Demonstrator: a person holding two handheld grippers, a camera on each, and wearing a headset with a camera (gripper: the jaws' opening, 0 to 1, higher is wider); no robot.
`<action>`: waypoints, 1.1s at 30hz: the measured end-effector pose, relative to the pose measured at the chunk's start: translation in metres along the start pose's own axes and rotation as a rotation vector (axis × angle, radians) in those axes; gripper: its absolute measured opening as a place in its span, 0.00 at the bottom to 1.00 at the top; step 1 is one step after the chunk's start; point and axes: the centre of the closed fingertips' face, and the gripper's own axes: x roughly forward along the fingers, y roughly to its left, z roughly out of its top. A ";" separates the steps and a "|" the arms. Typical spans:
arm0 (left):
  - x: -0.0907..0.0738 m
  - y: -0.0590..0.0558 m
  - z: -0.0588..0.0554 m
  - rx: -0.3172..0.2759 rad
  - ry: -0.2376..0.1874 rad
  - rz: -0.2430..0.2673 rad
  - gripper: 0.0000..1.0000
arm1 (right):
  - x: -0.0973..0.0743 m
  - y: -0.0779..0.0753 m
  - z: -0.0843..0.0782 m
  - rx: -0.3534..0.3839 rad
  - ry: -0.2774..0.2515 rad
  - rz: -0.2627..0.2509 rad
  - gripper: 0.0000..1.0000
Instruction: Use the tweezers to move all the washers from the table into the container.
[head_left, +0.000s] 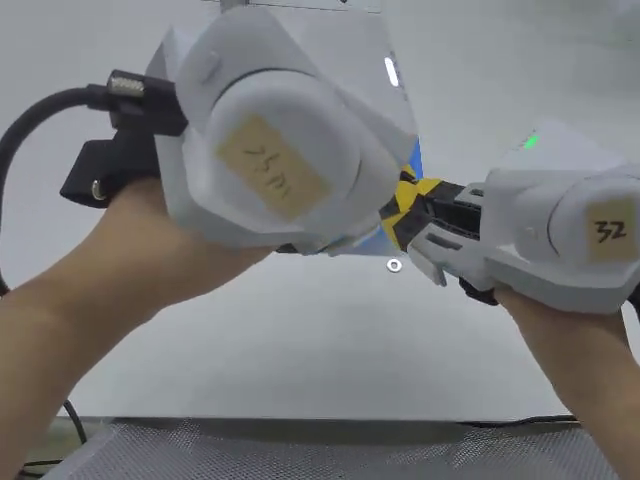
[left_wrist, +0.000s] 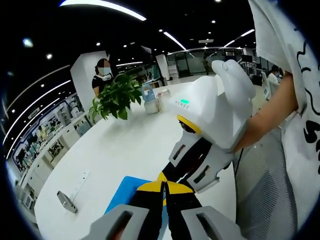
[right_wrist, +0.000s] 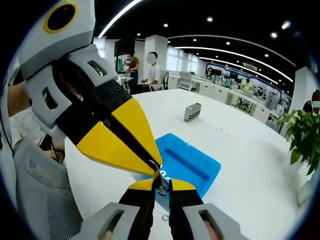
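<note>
**Washer Lies Below the Meeting Fingertips**

One small silver ring washer (head_left: 395, 265) lies on the white tabletop (head_left: 300, 340). It is at 6 o'clock from the fingertips, near the blue container (right_wrist: 192, 162). The left gripper (left_wrist: 163, 187) has its fingers pressed together. The right gripper (right_wrist: 162, 186) has narrow fingers around a thin dark piece; if they grip it, I cannot tell. The grippers point toward each other, tip close to tip.
</note>
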 end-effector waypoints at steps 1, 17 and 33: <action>0.002 -0.003 -0.002 -0.003 0.006 -0.008 0.00 | 0.000 0.002 -0.005 -0.004 0.012 0.002 0.06; 0.031 -0.016 -0.024 -0.112 0.015 -0.052 0.00 | 0.013 -0.004 -0.045 0.022 0.116 -0.002 0.06; 0.038 -0.014 -0.027 -0.148 0.007 -0.058 0.00 | 0.016 -0.008 -0.052 0.031 0.133 0.006 0.05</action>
